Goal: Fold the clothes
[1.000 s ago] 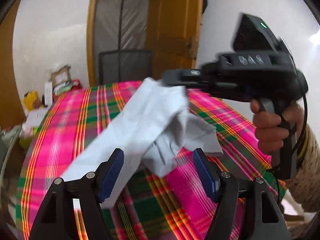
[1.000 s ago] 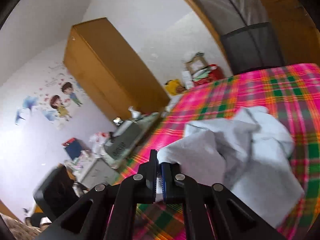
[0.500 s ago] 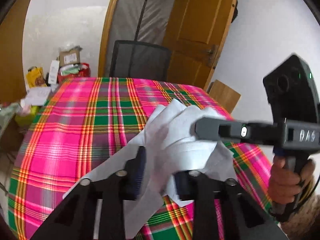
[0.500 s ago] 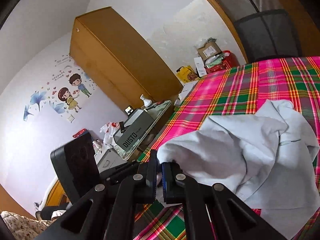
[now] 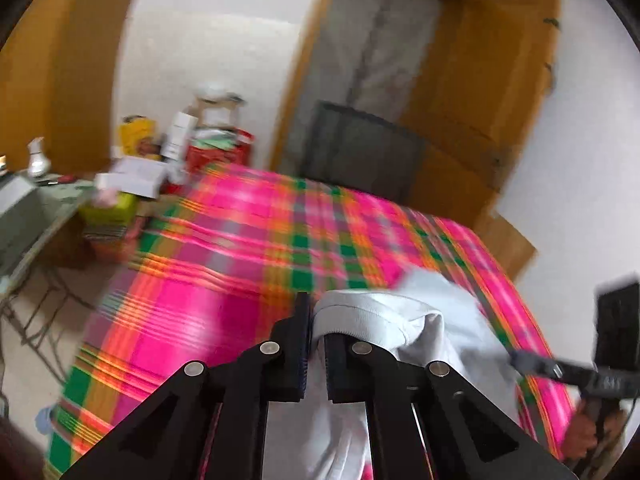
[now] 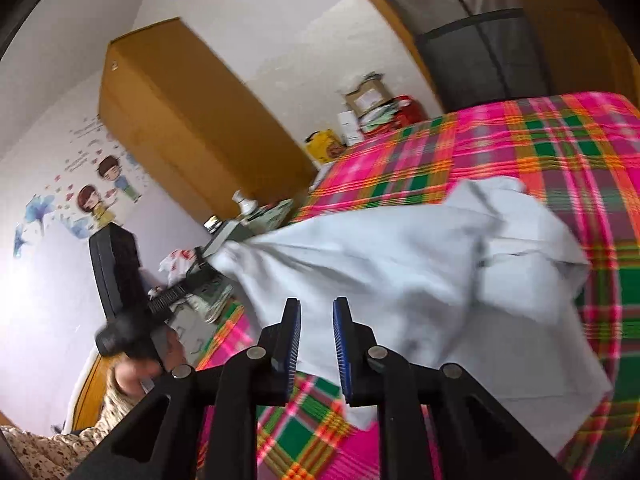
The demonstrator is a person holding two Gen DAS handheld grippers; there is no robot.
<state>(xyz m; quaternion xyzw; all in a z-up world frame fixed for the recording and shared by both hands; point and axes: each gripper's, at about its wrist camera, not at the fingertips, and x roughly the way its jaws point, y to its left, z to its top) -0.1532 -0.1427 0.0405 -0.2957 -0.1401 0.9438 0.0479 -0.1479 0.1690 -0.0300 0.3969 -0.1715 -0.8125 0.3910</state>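
A white garment (image 6: 420,264) lies bunched on the pink, green and orange plaid bed cover (image 6: 560,152). My left gripper (image 5: 316,320) is shut on a hem of the white garment (image 5: 380,312) and holds it lifted above the bed. In the right wrist view the left gripper (image 6: 216,256) pulls one corner of the garment to the left. My right gripper (image 6: 316,320) is open with a narrow gap, and nothing shows between its blue pads; the garment lies just beyond them. The right gripper also shows in the left wrist view (image 5: 516,358), close to the cloth.
A black mesh chair (image 5: 360,152) stands at the bed's far end before a wooden door (image 5: 500,80). Boxes and bags (image 5: 192,136) pile at the far left corner. A side table (image 5: 32,208) and wooden wardrobe (image 6: 180,120) stand left of the bed.
My left gripper has shut on the garment's hem and moved left, lifting it. My right gripper has let go of the cloth and opened slightly.
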